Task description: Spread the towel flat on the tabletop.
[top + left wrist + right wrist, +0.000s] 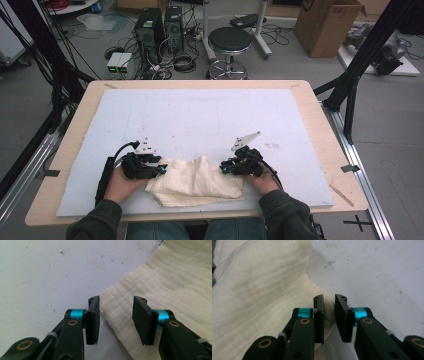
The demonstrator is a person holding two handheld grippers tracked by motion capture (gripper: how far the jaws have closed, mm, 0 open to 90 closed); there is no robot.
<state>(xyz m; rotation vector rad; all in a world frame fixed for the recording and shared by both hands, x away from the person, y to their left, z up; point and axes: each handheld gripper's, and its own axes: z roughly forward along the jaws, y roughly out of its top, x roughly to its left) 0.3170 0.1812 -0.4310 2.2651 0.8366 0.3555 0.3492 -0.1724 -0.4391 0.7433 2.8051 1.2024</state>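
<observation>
A cream cloth [195, 181] lies crumpled and partly folded on the white foam mat [200, 120] that covers the worktop [320, 120], close to the person's edge. The two grippers sit at its opposite ends, one in each hand.

The left gripper [116, 321] has its jaws parted with a clear gap. The cloth's [160, 290] edge runs between them: one jaw stands over bare mat just beside the hem, the other over the fabric. The pads do not press on it, so the jaws are open around the edge. In the high view this gripper [159, 170] is at the cloth's left end.

The right gripper [329, 317] has its jaws drawn close, with only a narrow slot between them. The cloth's [262, 295] border passes under and into that slot, one jaw over fabric and the other at the mat's side. Whether the pads already pinch the fabric cannot be told. In the high view it [226, 168] is at the cloth's right end.
</observation>
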